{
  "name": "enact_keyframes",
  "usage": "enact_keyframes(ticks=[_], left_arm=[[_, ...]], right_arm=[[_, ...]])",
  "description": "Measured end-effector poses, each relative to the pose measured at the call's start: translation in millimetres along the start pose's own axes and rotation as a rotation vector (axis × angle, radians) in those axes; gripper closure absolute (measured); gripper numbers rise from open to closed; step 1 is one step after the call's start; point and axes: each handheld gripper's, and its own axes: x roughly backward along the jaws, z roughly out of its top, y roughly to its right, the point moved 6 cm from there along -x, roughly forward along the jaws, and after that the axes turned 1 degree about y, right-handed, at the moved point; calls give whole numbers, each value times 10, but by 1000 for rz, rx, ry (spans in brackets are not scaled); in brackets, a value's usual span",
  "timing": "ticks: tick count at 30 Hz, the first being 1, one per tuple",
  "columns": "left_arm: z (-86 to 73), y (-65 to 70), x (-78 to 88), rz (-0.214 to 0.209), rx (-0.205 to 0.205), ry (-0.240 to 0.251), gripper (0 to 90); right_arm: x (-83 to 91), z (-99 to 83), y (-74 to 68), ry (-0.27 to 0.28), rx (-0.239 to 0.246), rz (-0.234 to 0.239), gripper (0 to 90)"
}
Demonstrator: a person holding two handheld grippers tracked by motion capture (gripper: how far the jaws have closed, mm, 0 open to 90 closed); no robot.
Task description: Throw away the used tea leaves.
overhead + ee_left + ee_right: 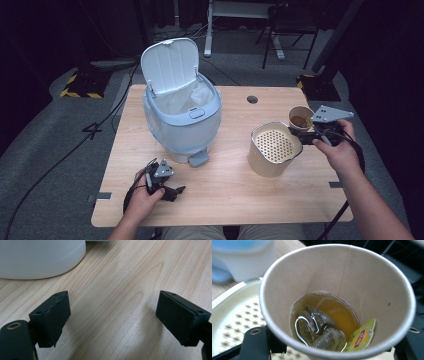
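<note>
The right gripper has its fingers clamped on a paper cup holding tea and a teabag, at 3 o'clock of the strainer bin. The left gripper rests on the surface, fingers apart.

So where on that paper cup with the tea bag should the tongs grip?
Grip the paper cup across its side wall, below the rim, coming level from the person's side as the right tongs do. It is upright with tea inside, so keep it vertical and squeeze lightly.

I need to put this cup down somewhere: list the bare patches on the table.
Free: the wide strip of table between the left gripper and the strainer container; also the far right corner behind the paper cup, by the cable hole. Crowded: around the bin, and where the right gripper holds the cup beside the strainer.
</note>
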Motion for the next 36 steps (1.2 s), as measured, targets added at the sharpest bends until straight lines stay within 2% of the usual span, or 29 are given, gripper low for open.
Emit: enact_keyframes(ticks=[5,6,7,8,10,11,12,13,14,15,17,18,19,20,22,25,26,27,28,30,31,32,33,34,35,36], left_arm=[[0,1,1,1,0,0,130],[0,1,1,1,0,0,131],[-1,1,1,0,-1,0,131],[-1,1,2,2,-1,0,131],[-2,2,3,4,-1,0,134],[-4,4,5,5,0,0,135],[-4,4,5,5,0,0,136],[-4,4,5,5,0,0,136],[-6,5,8,5,0,-2,136],[-6,5,8,5,0,-2,136],[-7,6,9,7,2,-2,136],[-7,7,9,8,3,-1,137],[-8,7,10,8,3,-1,136],[-8,7,10,8,3,-1,137],[-8,9,10,9,5,0,137],[-8,9,10,9,6,0,136],[-8,8,9,9,5,1,136],[-8,8,9,9,5,1,136],[-8,9,9,9,6,1,136],[-8,9,9,9,6,1,136],[-8,9,9,9,6,1,136],[-10,10,10,9,7,0,136],[-10,10,10,9,7,0,136],[-11,11,11,10,7,0,137],[-11,11,11,10,7,0,137],[-11,11,12,10,7,0,137]], right_arm=[[13,34,-45,-43,144,-98,307],[13,34,-45,-43,144,-98,307],[22,55,-67,-56,210,-130,307],[22,55,-67,-56,210,-130,307],[25,79,-86,-74,294,-175,307],[26,102,-109,-97,380,-217,307],[26,102,-109,-97,380,-217,307],[27,113,-119,-111,423,-237,307],[24,135,-131,-131,500,-280,307],[24,135,-131,-131,500,-280,307],[24,147,-145,-161,577,-318,307],[14,157,-151,-192,669,-360,307],[10,155,-158,-213,710,-381,307],[10,155,-158,-213,710,-381,307],[-1,151,-179,-256,802,-416,308],[-15,148,-204,-292,899,-460,308],[-16,144,-226,-320,961,-491,308],[-16,144,-226,-320,961,-491,308],[-17,162,-233,-341,1063,-540,308],[-16,172,-240,-356,1134,-582,308],[-16,172,-240,-356,1134,-582,308],[-11,181,-249,-388,1220,-620,309],[-11,181,-249,-388,1220,-620,309],[0,197,-268,-413,1314,-670,309],[0,197,-268,-413,1314,-670,309],[6,205,-281,-429,1367,-697,310]])
